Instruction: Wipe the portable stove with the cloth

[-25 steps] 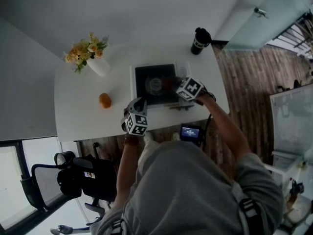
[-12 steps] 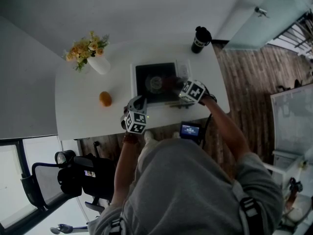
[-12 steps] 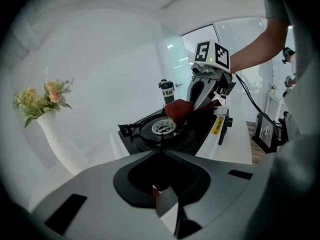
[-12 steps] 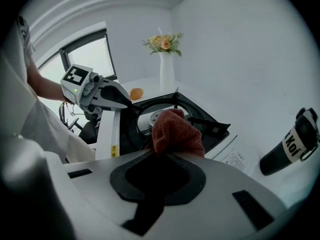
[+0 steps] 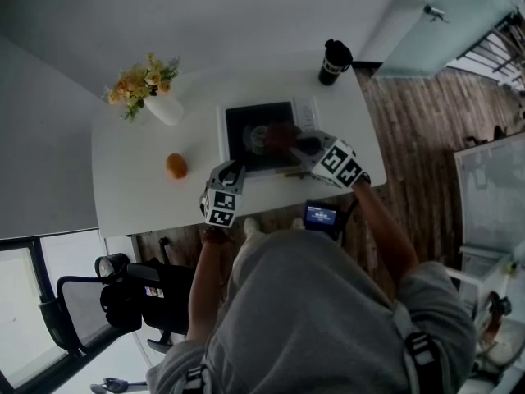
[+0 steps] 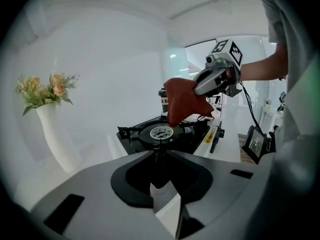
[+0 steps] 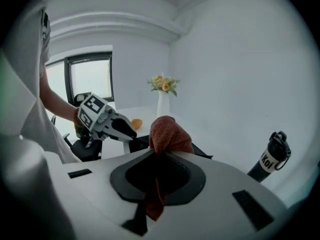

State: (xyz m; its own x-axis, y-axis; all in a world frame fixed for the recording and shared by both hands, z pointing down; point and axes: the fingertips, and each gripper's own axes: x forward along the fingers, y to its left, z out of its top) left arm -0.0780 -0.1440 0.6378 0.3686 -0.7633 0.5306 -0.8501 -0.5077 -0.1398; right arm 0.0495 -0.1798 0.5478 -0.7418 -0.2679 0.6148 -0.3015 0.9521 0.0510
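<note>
Right claw [image 5: 302, 146] clamps cloth [image 7: 167, 134] over stove [image 5: 242, 138]; left claw [image 5: 234, 171] opening, empty; vase [image 5: 166, 110], orange [image 5: 175, 167] near

R gripper [image 5: 299, 143] up w/ cloth [image 5: 277, 135]; L gripper [image 5: 233, 169] opening.
R gripper has risen & drawn back toward the person, jaws clamped on the red cloth, which now hangs bunched below them over the portable stove [image 5: 244, 142] burner. L gripper's jaws have just been opening, w/ nothing btwn them.
</note>
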